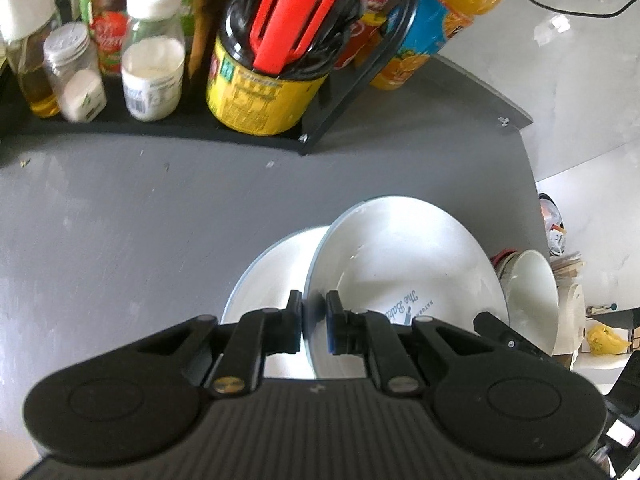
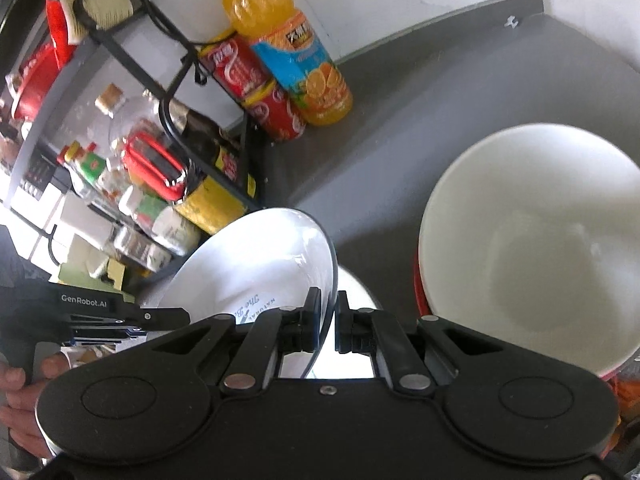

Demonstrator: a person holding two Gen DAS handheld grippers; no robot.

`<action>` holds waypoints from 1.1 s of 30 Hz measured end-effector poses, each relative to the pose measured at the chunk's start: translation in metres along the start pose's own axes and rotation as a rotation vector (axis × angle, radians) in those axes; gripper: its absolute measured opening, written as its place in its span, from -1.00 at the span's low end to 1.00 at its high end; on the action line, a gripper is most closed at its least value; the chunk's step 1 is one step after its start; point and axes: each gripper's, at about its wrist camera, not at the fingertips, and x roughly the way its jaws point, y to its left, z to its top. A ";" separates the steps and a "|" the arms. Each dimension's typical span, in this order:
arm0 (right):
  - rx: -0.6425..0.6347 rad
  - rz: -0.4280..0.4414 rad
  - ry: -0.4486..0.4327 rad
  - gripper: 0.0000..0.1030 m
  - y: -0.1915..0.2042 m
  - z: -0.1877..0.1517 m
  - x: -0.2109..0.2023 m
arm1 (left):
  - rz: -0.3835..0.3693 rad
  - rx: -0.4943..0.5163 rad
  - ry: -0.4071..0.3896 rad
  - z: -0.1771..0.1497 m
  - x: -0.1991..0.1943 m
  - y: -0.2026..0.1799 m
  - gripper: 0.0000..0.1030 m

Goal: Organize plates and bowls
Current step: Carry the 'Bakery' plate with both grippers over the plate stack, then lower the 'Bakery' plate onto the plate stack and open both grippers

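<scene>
A white plate with blue lettering [image 1: 404, 264] is held tilted above the grey counter [image 1: 140, 220]. My left gripper [image 1: 314, 322] is shut on its left rim. My right gripper [image 2: 328, 320] is shut on the opposite rim of the same plate [image 2: 256, 264]. A second white plate [image 1: 268, 276] lies flat on the counter under it and shows in the right wrist view [image 2: 352, 320] too. A white bowl [image 2: 536, 248] with a red outside stands to the right, and also shows in the left wrist view [image 1: 532, 296].
A black wire rack [image 1: 160, 132] with jars, bottles and a yellow can [image 1: 256, 92] stands at the back left. An orange juice bottle [image 2: 292, 52] and red cola cans [image 2: 256, 84] stand by the wall. The counter's right edge [image 1: 532, 168] is close to the plates.
</scene>
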 end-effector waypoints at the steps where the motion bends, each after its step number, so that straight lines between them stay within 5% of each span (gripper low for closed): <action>1: -0.001 -0.001 0.006 -0.87 0.000 -0.002 0.001 | 0.003 -0.006 0.004 -0.002 0.002 0.002 -0.82; 33: -0.097 -0.121 0.157 -0.80 0.011 -0.030 0.035 | 0.085 -0.019 0.097 -0.026 0.043 0.026 -0.78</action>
